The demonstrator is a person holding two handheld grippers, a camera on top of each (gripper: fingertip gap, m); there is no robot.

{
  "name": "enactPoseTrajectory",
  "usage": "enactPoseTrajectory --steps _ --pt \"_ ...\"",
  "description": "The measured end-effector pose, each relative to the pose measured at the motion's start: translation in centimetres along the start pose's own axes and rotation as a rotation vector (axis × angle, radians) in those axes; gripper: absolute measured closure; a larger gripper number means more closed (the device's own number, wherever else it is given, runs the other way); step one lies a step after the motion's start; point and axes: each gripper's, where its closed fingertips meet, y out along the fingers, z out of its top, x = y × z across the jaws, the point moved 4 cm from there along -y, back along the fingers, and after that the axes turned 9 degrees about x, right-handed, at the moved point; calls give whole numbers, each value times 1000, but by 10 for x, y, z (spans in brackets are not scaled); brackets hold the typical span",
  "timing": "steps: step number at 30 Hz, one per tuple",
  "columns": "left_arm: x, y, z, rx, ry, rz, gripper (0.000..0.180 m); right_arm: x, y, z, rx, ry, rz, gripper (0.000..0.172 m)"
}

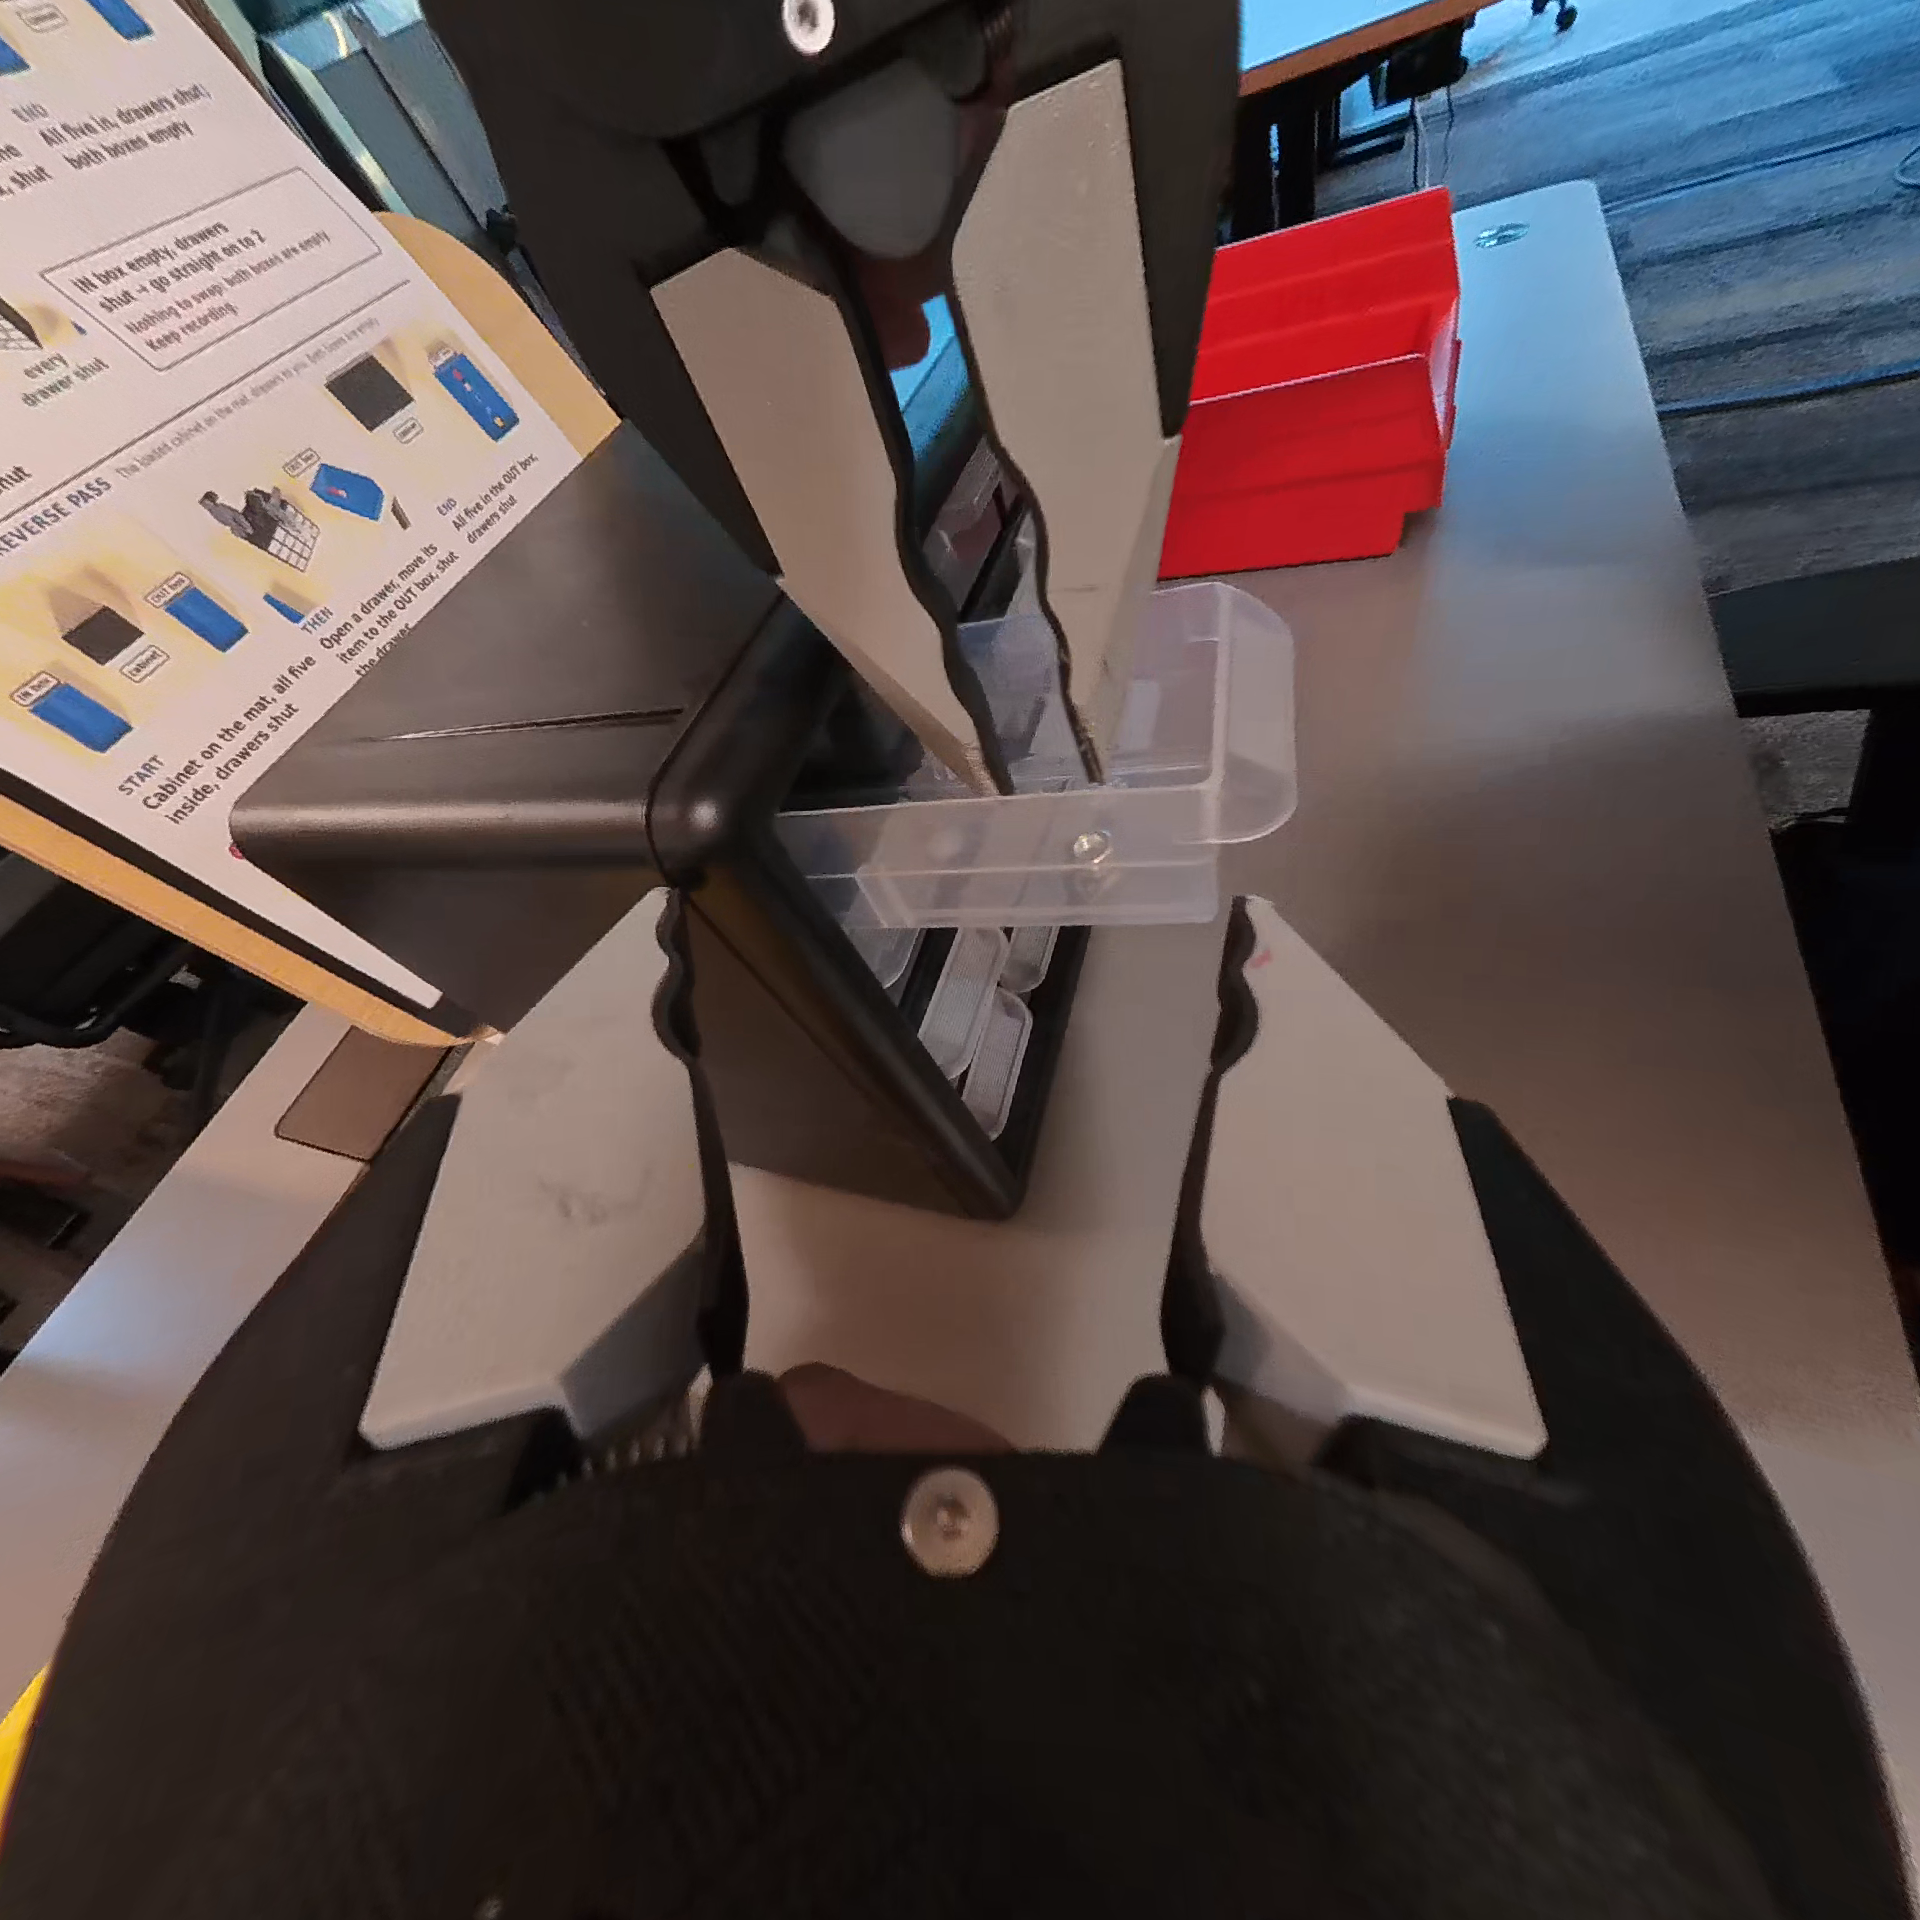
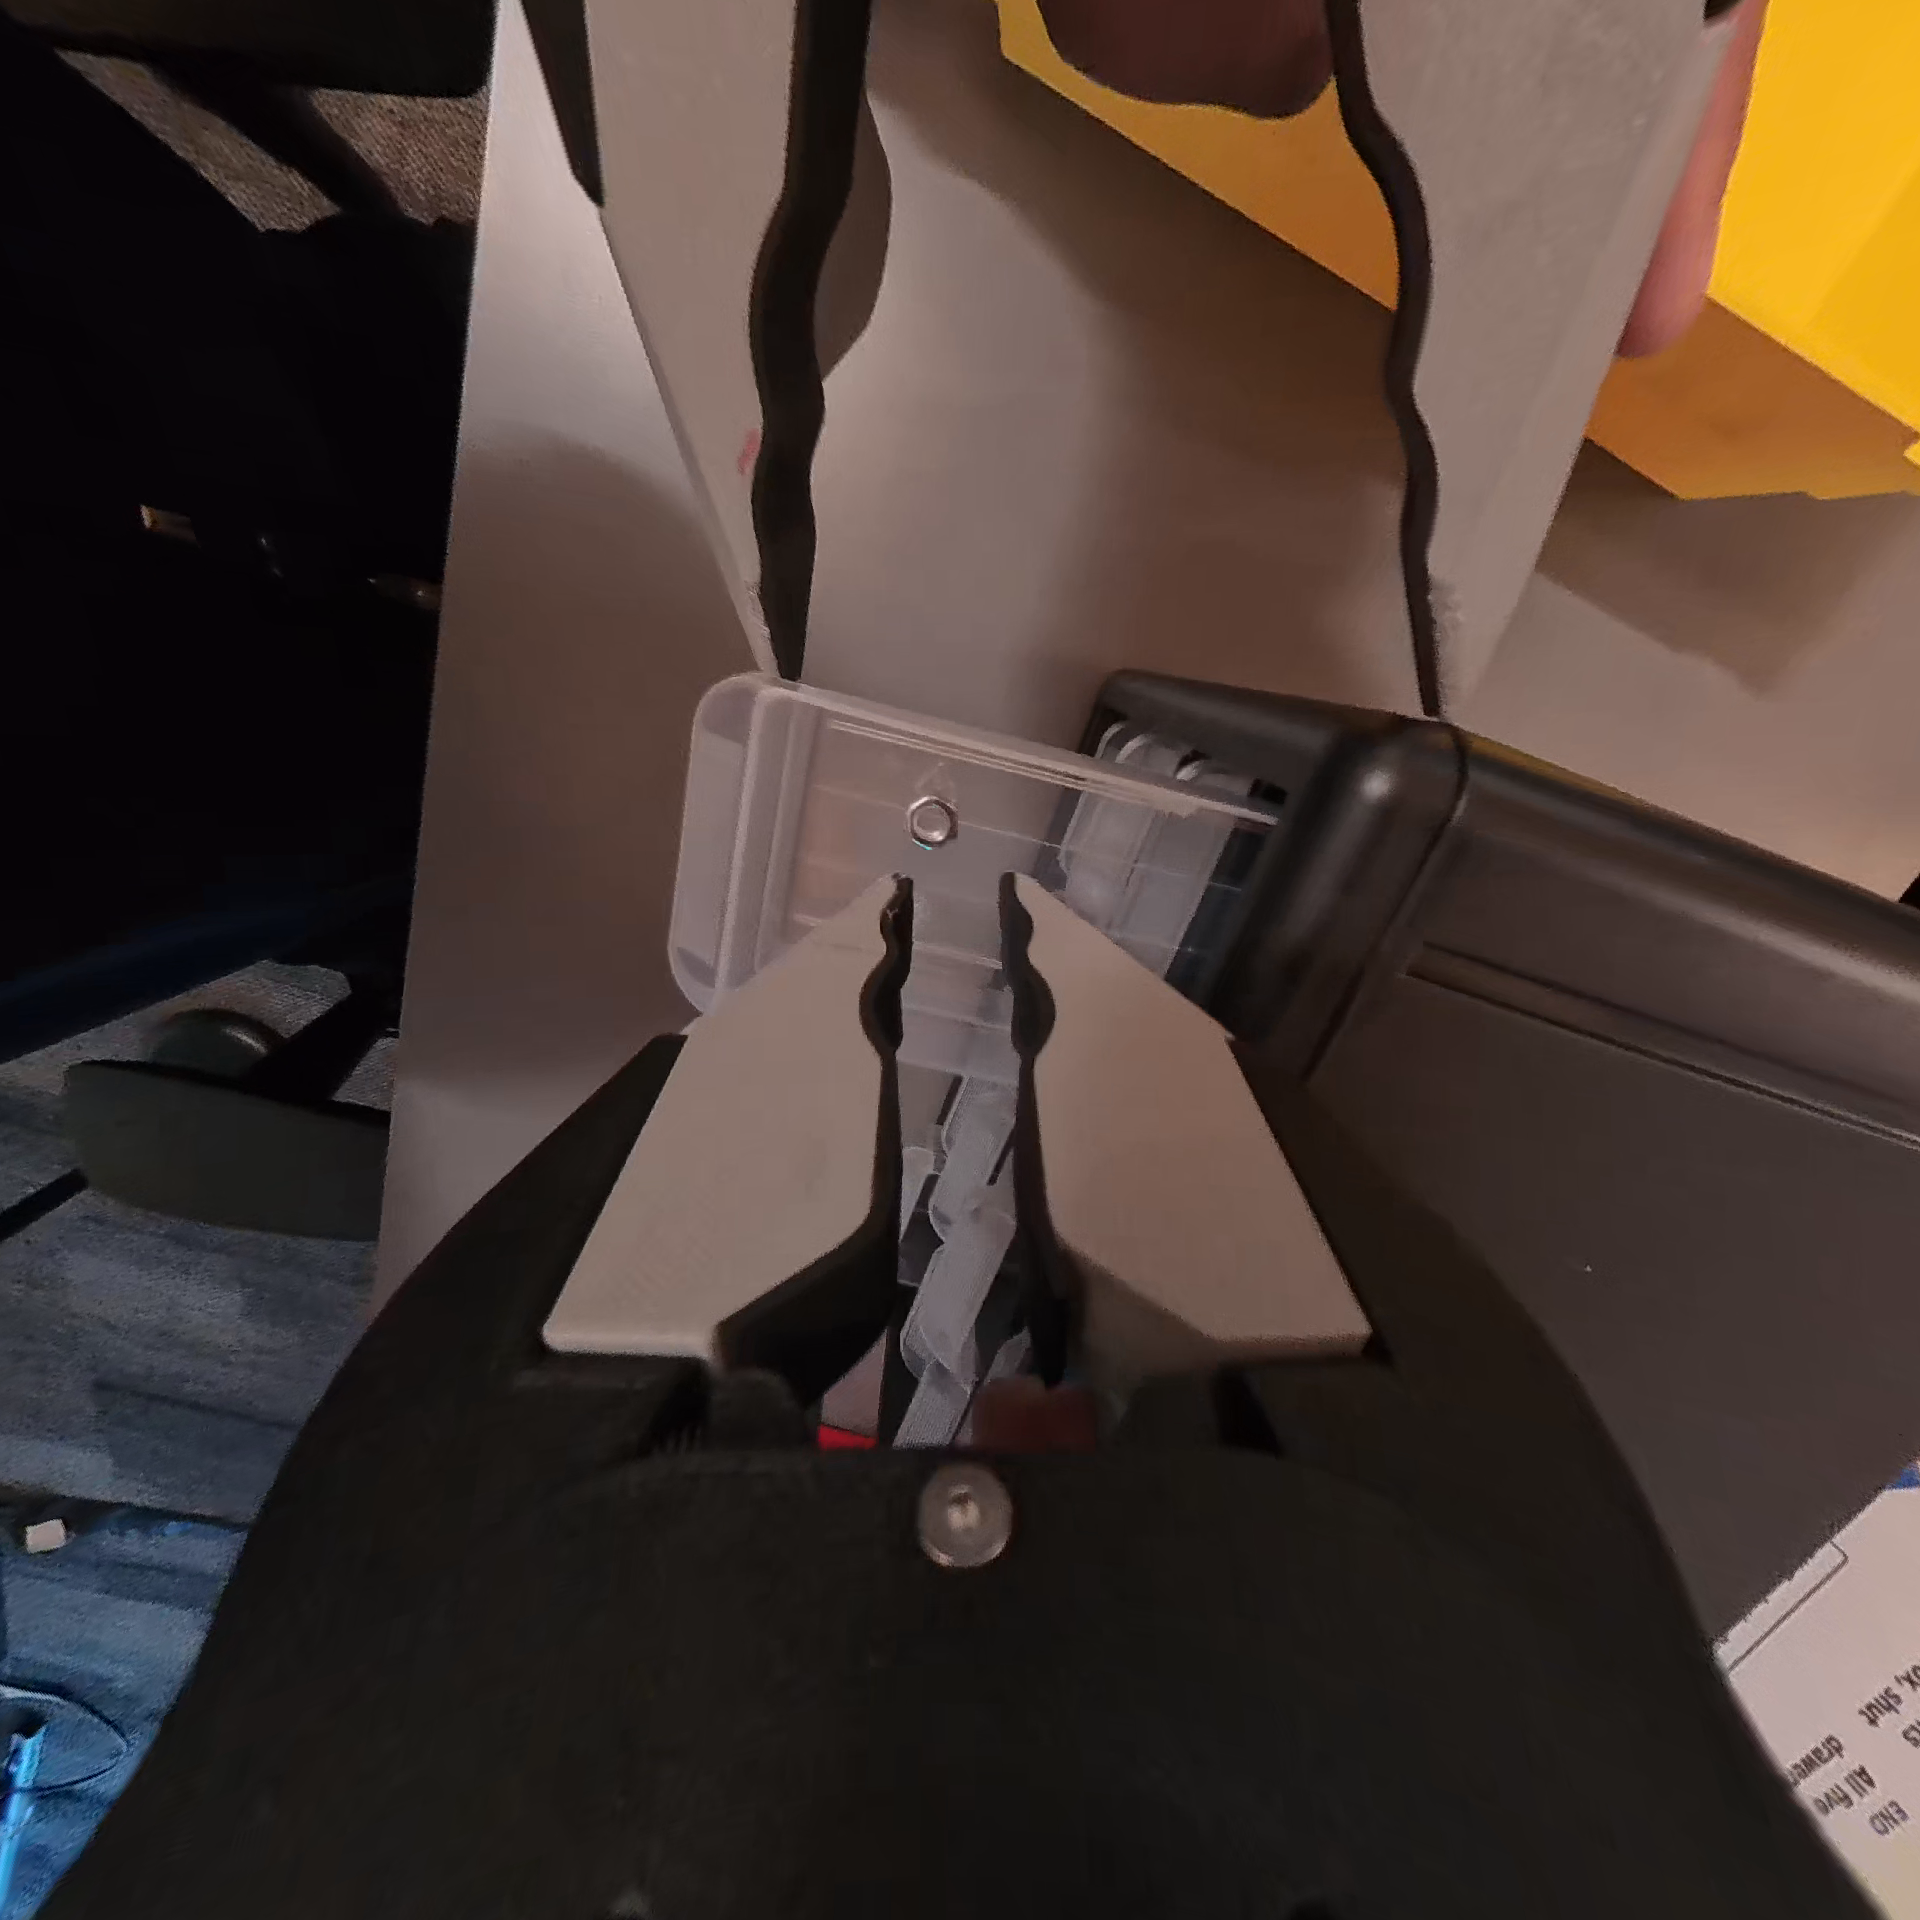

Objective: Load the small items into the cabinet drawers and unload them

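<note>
Grey table (image 1: 1507, 935) holds it all. Your left gripper (image 1: 956, 935) is wide and holds nothing. Your right gripper (image 2: 951, 883) is narrow and holds nothing, just above the clear drawer (image 2: 810, 821) pulled from the black cabinet (image 2: 1558, 935). Inside lies a tiny nut (image 2: 928, 821). It looks light, hard and slippery, so pinch its flat sides

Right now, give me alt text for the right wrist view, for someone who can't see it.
A clear plastic drawer pulled out of a black cabinet holds a small metal nut. The right gripper hovers over it, fingers slightly apart and gripping nothing. The left gripper stands wide open opposite.
</note>
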Motion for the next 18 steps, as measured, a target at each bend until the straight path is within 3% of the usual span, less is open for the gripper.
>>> enactPoseTrajectory --steps 8,12,18 --pt "7 3 -1 -5 31 37 74 -5 10 6 -19 -43 -10 152" --pt "8 3 0 -20 36 38 74 -2 13 6 -22 -49 -32 164" --pt "10 0 1 -19 34 29 78 -2 13 6 -2 -35 -17 164"
